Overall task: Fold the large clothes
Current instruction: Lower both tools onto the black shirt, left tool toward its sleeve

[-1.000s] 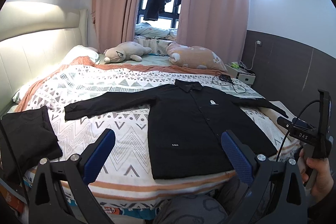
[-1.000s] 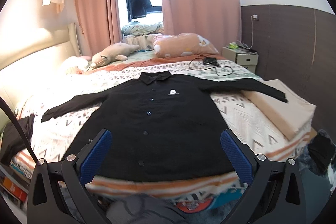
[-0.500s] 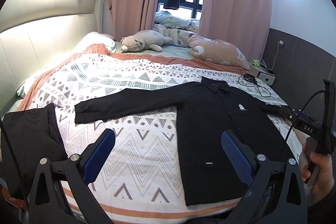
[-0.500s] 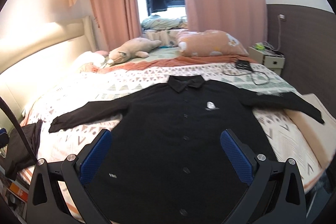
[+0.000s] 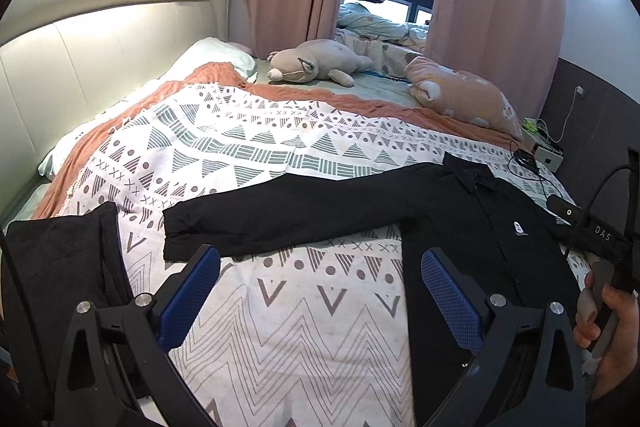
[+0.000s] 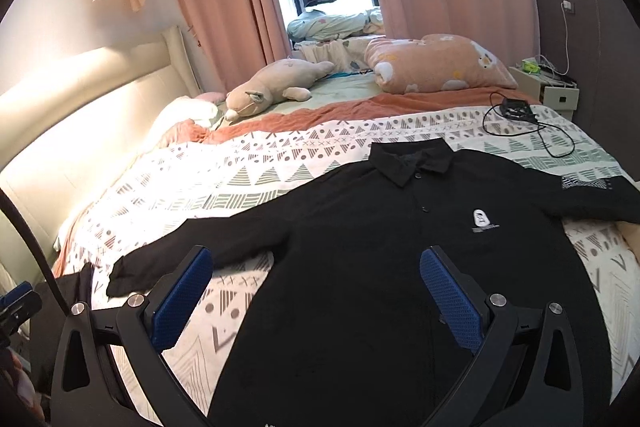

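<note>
A large black long-sleeved shirt lies flat and face up on the patterned bedspread, sleeves spread out. In the left wrist view the shirt is at the right and its left sleeve stretches toward the middle. My left gripper is open and empty, above the bedspread just below the sleeve cuff. My right gripper is open and empty, above the shirt's lower body. The right gripper's body and the hand holding it show in the left wrist view.
A folded black garment lies at the bed's left edge. A plush toy, a pink pillow and a charger with cable lie at the far side. A padded headboard is on the left, a nightstand at the right.
Both grippers have moved forward and lower over the bed. The left view has swung left toward the sleeve cuff; the right now sits close above the shirt's body. Both stay open.
</note>
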{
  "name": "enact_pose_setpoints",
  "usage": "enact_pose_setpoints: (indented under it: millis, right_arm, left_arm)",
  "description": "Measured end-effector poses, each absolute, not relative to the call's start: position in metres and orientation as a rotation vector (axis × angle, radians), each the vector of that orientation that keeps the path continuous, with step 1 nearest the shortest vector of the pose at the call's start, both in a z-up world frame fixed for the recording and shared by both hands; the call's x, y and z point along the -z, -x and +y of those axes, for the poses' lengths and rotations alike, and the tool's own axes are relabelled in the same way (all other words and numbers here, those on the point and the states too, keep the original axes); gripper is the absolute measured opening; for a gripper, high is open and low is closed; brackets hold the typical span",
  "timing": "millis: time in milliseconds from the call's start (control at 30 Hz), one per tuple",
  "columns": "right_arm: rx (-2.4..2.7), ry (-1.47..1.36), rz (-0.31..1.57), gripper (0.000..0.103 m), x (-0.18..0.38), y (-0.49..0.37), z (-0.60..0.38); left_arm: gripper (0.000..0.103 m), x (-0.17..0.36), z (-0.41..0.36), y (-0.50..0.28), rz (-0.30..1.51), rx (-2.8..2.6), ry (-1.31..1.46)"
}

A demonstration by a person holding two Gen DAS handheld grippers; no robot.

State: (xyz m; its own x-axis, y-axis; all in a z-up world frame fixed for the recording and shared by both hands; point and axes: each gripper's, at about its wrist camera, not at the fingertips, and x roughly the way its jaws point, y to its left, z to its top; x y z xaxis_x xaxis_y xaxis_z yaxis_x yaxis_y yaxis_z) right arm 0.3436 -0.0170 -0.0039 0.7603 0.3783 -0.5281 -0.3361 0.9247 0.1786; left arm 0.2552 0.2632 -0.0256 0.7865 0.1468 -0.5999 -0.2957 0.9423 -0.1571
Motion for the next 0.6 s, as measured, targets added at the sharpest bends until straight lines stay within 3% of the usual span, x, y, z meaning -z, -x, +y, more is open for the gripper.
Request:
enact_pose_setpoints:
  millis: [300, 467, 600]
  right_arm:
    - [-0.393, -0.064, 0.702, 0.103, 0.028, -0.438, 0.039]
    - [-0.401, -0.005, 0.75, 0.103, 0.03, -0.487, 0.074]
    - [-0.404, 0.01, 0.776, 0.103, 0.039, -0.518, 0.09]
  left_arm:
    - [0.101, 0.057, 0.332, -0.31, 0.697, -0.347, 0.314]
    - [0.091, 0.078, 0.374, -0.337, 0.783, -0.407, 0.364]
    - [0.09, 0.096, 0.408, -0.353, 0.831, -0.474, 0.398]
